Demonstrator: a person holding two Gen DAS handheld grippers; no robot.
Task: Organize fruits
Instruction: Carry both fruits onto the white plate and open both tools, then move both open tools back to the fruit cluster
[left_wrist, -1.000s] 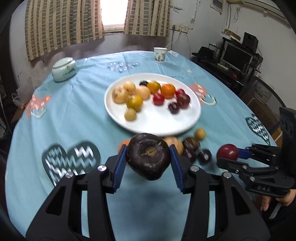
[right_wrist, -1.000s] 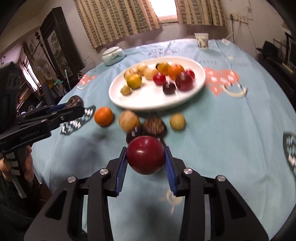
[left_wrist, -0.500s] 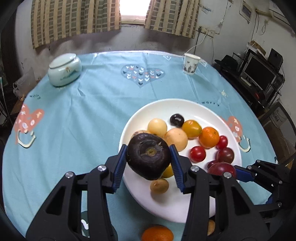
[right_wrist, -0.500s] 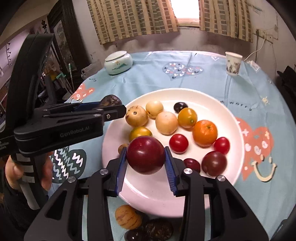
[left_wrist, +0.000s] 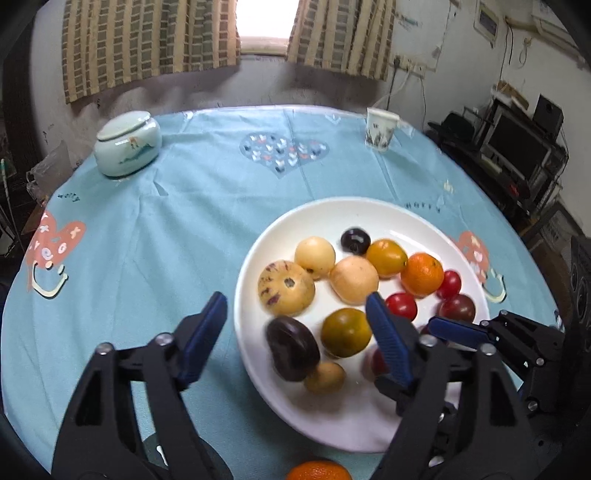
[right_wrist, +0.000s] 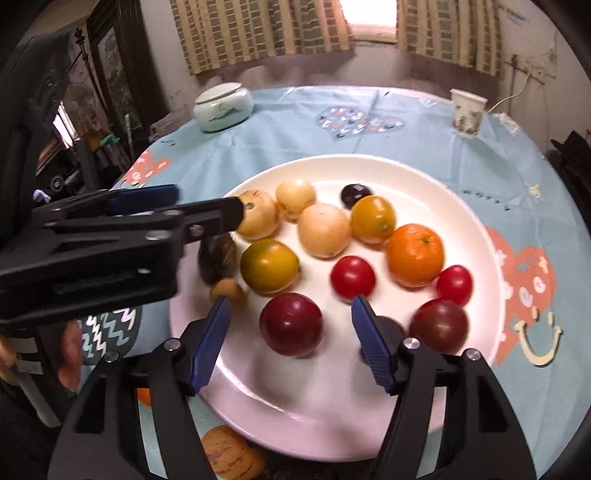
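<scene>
- Two fruits sit free on the white plate between spread jaws: a dark purple fruit at lower centre of the left wrist view, and a deep red plum at lower centre of the right wrist view.
- Left gripper has its jaws released wide, holding nothing; the dark fruit lies on its side near the plate's left rim, touching a small tan fruit.
- Right gripper also has its jaws wide apart and empty; the plum rests in the gap, touching neither blue pad as far as can be seen.
- About a dozen other fruits crowd the plate's middle and right, among them an orange, a green-yellow citrus and red tomatoes.
- More fruit waits off the plate on the blue tabletop: another orange at the bottom edge of the left view, a speckled tan fruit at the bottom of the right view.
- Risk, as a judgement: both round fruits look slightly blurred and may be rolling; the dark one, close to the rim, could tip off. The grippers are close together, so pulling back carelessly could knock fruit or each other.
</scene>
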